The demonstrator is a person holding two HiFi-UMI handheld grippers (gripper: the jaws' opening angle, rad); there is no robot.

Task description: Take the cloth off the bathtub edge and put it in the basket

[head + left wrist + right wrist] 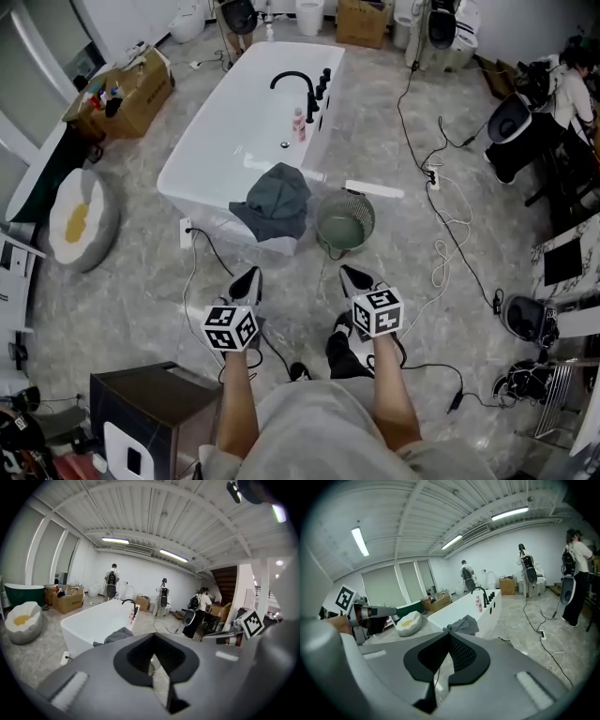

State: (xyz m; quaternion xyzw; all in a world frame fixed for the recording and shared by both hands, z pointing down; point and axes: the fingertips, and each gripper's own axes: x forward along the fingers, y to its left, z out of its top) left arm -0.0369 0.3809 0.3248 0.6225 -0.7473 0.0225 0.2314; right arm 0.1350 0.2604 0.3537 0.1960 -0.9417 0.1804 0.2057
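A dark grey cloth [275,202] hangs over the near edge of the white bathtub [234,141]. Just right of it, a round wire basket [345,220] stands on the floor. My left gripper [251,275] and right gripper [352,274] are held side by side well short of the tub, both shut and empty. In the left gripper view the cloth [117,634] lies ahead beyond the shut left gripper [152,663]. The right gripper view shows the cloth [461,625] on the tub [464,609] past the shut right gripper [440,667].
A black tap [298,89] and a pink bottle [299,124] sit on the tub's right rim. Cables [441,225] trail over the floor at right. To the left are a round white cushion [80,220] and a cardboard box [127,89]. A dark box [150,412] stands near my left side.
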